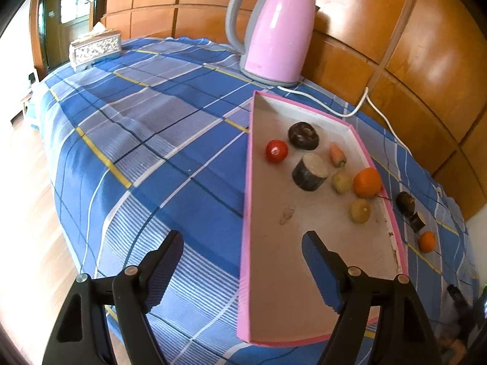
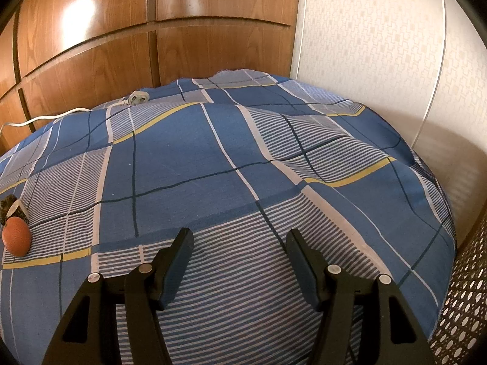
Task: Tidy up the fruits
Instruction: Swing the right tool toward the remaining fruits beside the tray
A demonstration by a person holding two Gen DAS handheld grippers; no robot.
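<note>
A pink-edged tray (image 1: 248,164) lies on the blue checked cloth (image 1: 152,140) of the desk, its long axis running from near to far and narrowing toward the pink kettle (image 1: 274,33) behind it. Inside it sit a red tomato (image 1: 276,151), a dark round fruit (image 1: 303,134), a dark cut chunk (image 1: 310,171) standing on its flat end, a small carrot (image 1: 338,154) lying with its long axis near to far, an orange (image 1: 366,182) against the right wall, and two yellowish fruits (image 1: 341,182) (image 1: 360,211). Right of the tray, on the cloth, lie a dark fruit (image 1: 405,203), a small dark piece (image 1: 417,220) and a small orange (image 1: 426,241).

The left gripper (image 1: 243,243) hangs spread wide over the tray's near left wall, holding nothing. The right gripper (image 2: 240,240) is also spread and empty above bare cloth; an orange fruit (image 2: 16,235) lies at the far left of its view.
</note>
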